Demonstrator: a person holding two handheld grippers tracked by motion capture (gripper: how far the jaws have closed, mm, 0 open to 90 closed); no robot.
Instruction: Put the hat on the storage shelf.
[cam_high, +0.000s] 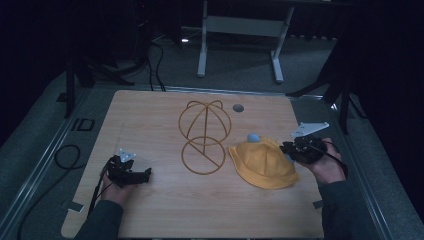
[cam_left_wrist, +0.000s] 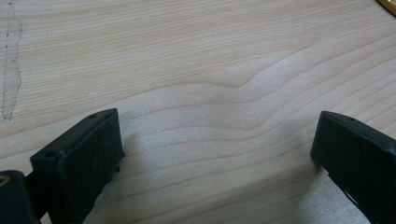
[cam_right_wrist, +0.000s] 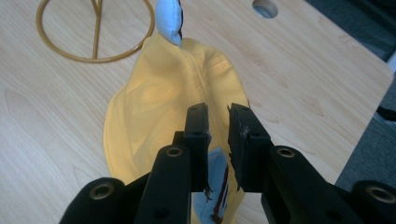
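- The yellow hat lies flat on the wooden table, right of centre in the high view, just right of the gold wire stand. Its brim spreads on the wood, so it rests under its own weight.
- A pale blue pompom sits at the hat's upper edge in the high view. In the right gripper view it appears at the top centre, at the far end of the hat's seam.
- The right gripper hovers over the near edge of the hat, at the lower centre of its own view. Its 2 jaws stand a narrow gap apart with no cloth pinched between them, and they hold nothing. I judge the narrow gap suits nipping a thin fold of fabric.
- The left gripper sits low over bare wood at the lower left of the high view, well apart from the hat. Its 2 jaws stand wide apart with nothing between them, probably parked until a second hold is needed.
- The wire stand lies flat, its 2 rings toward the table's centre. It looks like a form meant to carry the hat, which would explain the hat lying just beside it.
- A round hole in the table sits above the stand, playing no part.
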